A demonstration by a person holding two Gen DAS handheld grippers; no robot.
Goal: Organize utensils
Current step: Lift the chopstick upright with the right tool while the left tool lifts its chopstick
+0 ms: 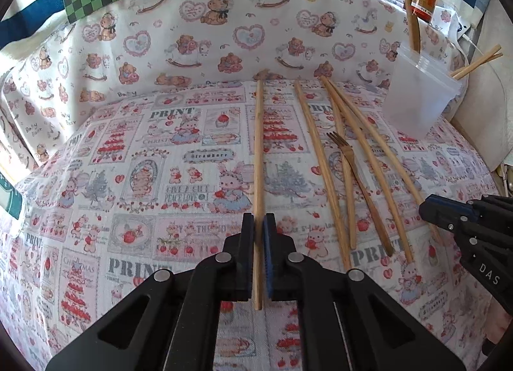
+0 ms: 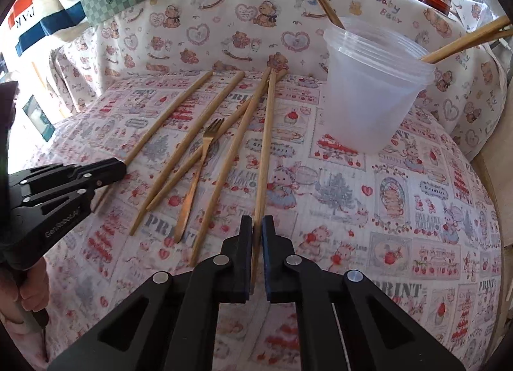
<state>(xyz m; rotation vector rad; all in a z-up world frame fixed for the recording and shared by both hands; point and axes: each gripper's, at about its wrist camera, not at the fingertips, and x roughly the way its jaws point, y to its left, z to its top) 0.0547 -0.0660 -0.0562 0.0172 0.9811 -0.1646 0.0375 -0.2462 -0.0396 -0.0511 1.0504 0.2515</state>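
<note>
The left gripper (image 1: 259, 226) is clamped on the leftmost chopstick (image 1: 258, 146) near its close end; the right gripper (image 2: 257, 230) likewise grips the rightmost chopstick (image 2: 264, 153). Lift each stick clear of the cloth before swinging it. Between them lie three loose sticks and a fork (image 2: 200, 159). Beyond and right stands the plastic cup (image 2: 372, 92) (already holding sticks); lower tips inside its rim.
</note>
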